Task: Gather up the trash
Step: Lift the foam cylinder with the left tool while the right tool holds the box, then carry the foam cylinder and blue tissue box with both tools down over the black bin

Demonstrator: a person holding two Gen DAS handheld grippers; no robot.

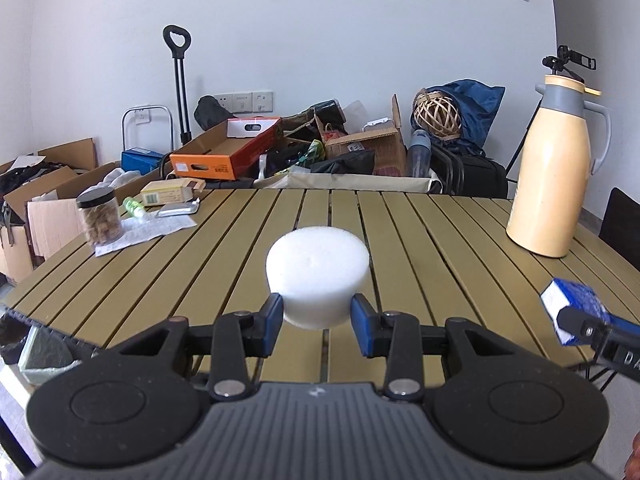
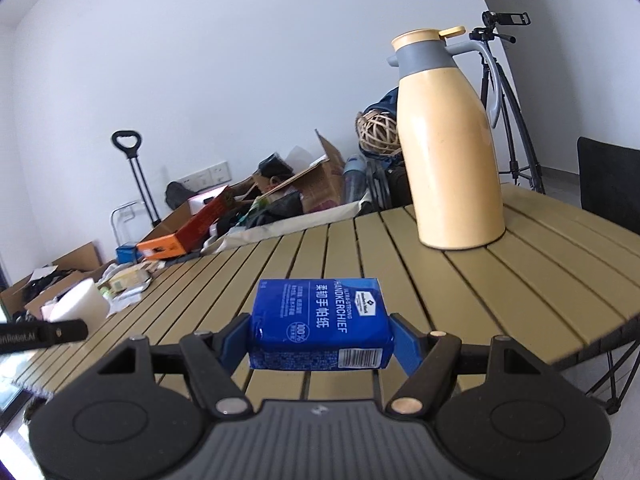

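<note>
Trash in hand counts two pieces: one white foam cylinder (image 1: 317, 280) clamped between the pads of the left gripper (image 1: 317, 316), and one blue handkerchief pack (image 2: 320, 322) clamped in the right gripper (image 2: 320, 340), both held above the slatted table (image 1: 420, 232). On that table stand one yellow thermos jug (image 1: 554, 168) and one black-lidded jar (image 1: 100, 216).

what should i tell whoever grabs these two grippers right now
Left gripper: shut on the white foam cylinder, held above the slatted olive table.
Right gripper: shut on the blue handkerchief tissue pack, also off the table.
Done: both pieces picked up.
Left: drop both in a bin. A clear jar, papers and a yellow thermos jug remain on the table.
</note>
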